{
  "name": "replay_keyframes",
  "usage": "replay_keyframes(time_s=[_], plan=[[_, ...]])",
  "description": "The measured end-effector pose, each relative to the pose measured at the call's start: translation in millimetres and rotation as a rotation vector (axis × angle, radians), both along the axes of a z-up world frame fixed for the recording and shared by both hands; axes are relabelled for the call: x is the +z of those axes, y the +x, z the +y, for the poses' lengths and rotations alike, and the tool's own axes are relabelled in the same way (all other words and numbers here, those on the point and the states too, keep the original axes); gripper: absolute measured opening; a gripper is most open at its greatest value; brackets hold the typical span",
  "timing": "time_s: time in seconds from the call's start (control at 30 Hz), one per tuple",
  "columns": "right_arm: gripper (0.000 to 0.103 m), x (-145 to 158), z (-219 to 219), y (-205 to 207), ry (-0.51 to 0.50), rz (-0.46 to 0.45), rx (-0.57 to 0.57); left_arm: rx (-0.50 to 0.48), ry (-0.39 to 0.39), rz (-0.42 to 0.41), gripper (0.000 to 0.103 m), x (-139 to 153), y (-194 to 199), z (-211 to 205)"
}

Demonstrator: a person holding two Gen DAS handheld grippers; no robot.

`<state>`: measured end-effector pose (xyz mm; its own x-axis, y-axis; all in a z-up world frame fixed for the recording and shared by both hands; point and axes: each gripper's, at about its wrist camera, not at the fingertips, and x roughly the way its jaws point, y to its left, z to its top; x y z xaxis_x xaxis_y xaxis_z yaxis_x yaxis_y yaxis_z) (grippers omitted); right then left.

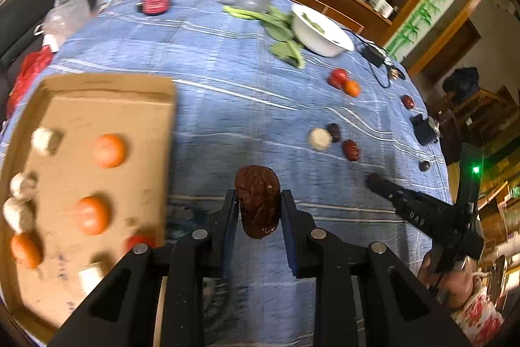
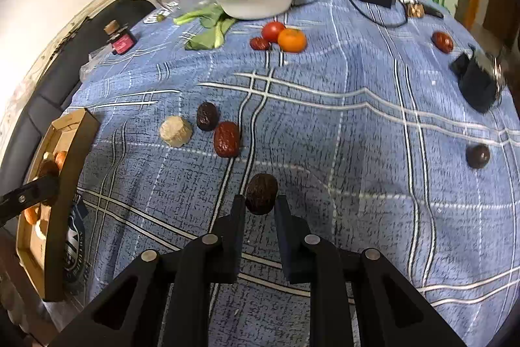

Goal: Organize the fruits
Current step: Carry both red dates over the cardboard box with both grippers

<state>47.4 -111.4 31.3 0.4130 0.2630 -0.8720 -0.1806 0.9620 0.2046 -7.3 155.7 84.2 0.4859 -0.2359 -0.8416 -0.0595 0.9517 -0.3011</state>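
A wrinkled brown date (image 1: 258,200) is clamped between the pads of the left gripper (image 1: 259,210) and is carried above the blue checked tablecloth (image 1: 227,93), just right of the cardboard tray (image 1: 97,93). In the tray, oranges (image 1: 109,151) and pale mushrooms (image 1: 44,140) are seen lying apart.

A darker date (image 2: 261,193) is pinched at the tips of the right gripper (image 2: 260,210), low over the cloth and well to the right of the tray.

Beyond it, further right of the tray, a red date (image 2: 226,139), a dark date (image 2: 207,116) and a pale mushroom cap (image 2: 175,131) are clustered, with the two dates touching.

Further back, a tomato (image 2: 273,31) and an orange (image 2: 292,40) are pressed together, with a small red date (image 2: 259,43) beside them.

Farthest from the tray, a white bowl (image 2: 256,5) with greens is found, and leafy stalks (image 2: 208,28) are spread just beside it.
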Motion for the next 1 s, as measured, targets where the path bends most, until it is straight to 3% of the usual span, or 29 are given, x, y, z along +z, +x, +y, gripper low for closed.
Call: replay_keyframes(time_s=[0.17,0.27,0.3,0.5,0.77,1.0], plan=[[0.03,-5.5,16.0,6.0,-0.083,-0.025,0.0,0.059,0.008,0.023,0.025,-5.7,-20.4,40.2],[0.025,-5.6,26.6,4.6,-0.133,-0.034,0.013,0.092,0.009,0.035,0.025,-8.3,-32.1,62.3],[0.02,-5.7,28.2,3.4,-0.13,-0.031,0.013,0.101,0.009,0.035,0.025,-8.4,-35.4,68.4],[0.021,16.5,50.6,-10.3,-0.082,-0.049,0.027,0.174,0.012,0.029,0.025,-5.4,-56.0,114.3],[0.021,58.3,153.2,-34.3,0.1,-0.04,0.23,0.211,0.023,0.061,0.025,-14.5,-69.4,159.0],[0.022,64.8,261.0,-49.6,0.09,-0.051,0.418,0.154,0.043,0.069,0.025,-19.0,-35.0,172.2]])
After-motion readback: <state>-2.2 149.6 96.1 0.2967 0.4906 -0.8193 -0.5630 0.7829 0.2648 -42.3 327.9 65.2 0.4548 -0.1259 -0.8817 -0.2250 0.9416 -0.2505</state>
